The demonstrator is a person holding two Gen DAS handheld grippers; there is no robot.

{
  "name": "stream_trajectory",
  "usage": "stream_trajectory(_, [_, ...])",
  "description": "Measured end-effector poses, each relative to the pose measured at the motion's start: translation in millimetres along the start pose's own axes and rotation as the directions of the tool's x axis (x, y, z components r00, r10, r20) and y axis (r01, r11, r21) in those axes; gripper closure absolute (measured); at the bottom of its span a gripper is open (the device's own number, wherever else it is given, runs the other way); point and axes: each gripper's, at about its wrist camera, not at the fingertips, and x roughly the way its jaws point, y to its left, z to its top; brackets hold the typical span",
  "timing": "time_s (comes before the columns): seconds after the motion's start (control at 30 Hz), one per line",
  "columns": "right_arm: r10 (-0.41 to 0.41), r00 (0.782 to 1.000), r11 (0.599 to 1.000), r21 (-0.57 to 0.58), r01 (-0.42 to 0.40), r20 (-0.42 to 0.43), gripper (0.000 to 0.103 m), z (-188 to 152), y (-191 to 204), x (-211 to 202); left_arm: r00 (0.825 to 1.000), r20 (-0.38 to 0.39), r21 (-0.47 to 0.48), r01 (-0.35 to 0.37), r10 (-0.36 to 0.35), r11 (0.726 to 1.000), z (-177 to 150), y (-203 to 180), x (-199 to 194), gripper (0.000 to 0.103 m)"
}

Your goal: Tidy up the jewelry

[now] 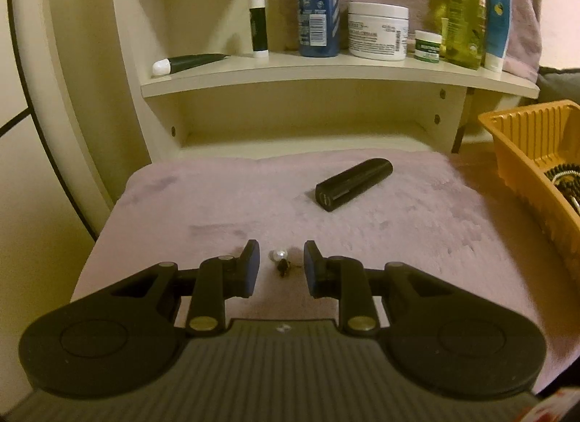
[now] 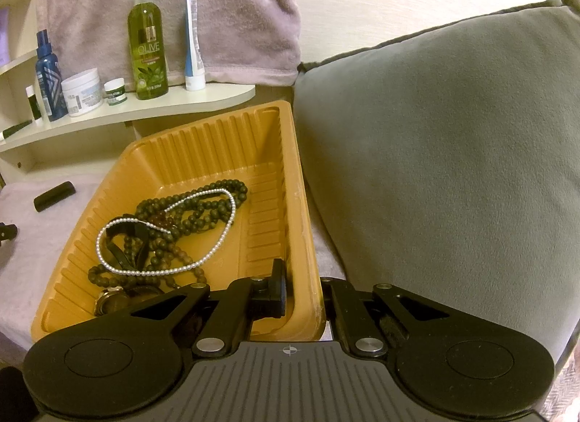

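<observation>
A small pearl earring with a dark clasp lies on the pink towel. My left gripper stands open low over the towel, one blue-padded finger on each side of the earring, neither touching it. In the right wrist view my right gripper is shut on the near right wall of the yellow ribbed tray, one finger inside and the other outside. In the tray lie a pearl necklace, dark bead strands and a watch-like piece. The tray's corner shows at the right of the left wrist view.
A black tube lies on the towel beyond the earring. Behind it a cream shelf carries bottles, jars and tubes. A grey cushion presses against the tray's right side.
</observation>
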Motion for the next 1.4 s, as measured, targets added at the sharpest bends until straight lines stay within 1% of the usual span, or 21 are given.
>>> stream_trajectory(0.1, [0.001, 1.0, 1.0, 0.0, -0.001, 0.001, 0.098, -0.1, 0.4, -0.3, 1.0, -0.012, -0.031, -0.004, 0.004, 0.999, 0.8, 2.6, 4.1, 0.082])
stream_trajectory(0.17, [0.001, 1.0, 1.0, 0.0, -0.001, 0.0, 0.098, -0.3, -0.4, 0.2, 1.0, -0.023, -0.048, 0.0, -0.001, 0.999, 0.7, 4.4, 6.9, 0.086])
stream_trajectory(0.27, [0.0, 1.0, 1.0, 0.0, 0.0, 0.001, 0.098, -0.3, -0.3, 0.1, 1.0, -0.026, -0.06, -0.002, 0.0, 0.998, 0.3, 4.7, 8.1, 0.089])
stream_trajectory(0.33, [0.0, 1.0, 1.0, 0.0, 0.0, 0.001, 0.097, -0.3, -0.4, 0.1, 1.0, -0.026, -0.069, -0.001, -0.001, 0.998, 0.0, 4.7, 8.8, 0.095])
stream_trajectory(0.57, [0.0, 1.0, 1.0, -0.001, 0.0, 0.001, 0.097, -0.2, -0.2, 0.1, 1.0, 0.003, -0.052, -0.008, 0.008, 0.999, 0.2, -0.6, 1.0, 0.096])
stream_trajectory(0.7, [0.0, 1.0, 1.0, 0.0, 0.0, 0.001, 0.097, -0.2, -0.3, 0.1, 1.0, 0.024, -0.048, 0.013, -0.011, 0.999, 5.1, -6.8, -7.7, 0.096])
stream_trajectory(0.83, [0.0, 1.0, 1.0, 0.0, 0.0, 0.002, 0.098, -0.8, -0.8, 1.0, 0.997, 0.043, -0.052, 0.067, -0.065, 0.996, 14.5, -20.1, -17.8, 0.096])
stream_trajectory(1.0, [0.002, 1.0, 1.0, 0.002, -0.002, 0.005, 0.098, -2.0, -1.3, 0.2, 0.987, 0.059, -0.028, 0.149, -0.147, 0.988, 27.8, -49.4, -29.7, 0.096])
stream_trajectory(1.2, [0.002, 1.0, 1.0, 0.003, -0.002, 0.009, 0.098, -1.8, 0.4, -3.5, 0.964, 0.081, 0.01, 0.252, -0.252, 0.968, 43.4, -86.1, -43.6, 0.096])
stream_trajectory(1.4, [0.003, 1.0, 1.0, 0.007, -0.003, 0.011, 0.098, -2.0, 1.2, -6.0, 0.939, 0.095, 0.059, 0.327, -0.332, 0.943, 53.7, -119.7, -56.7, 0.096])
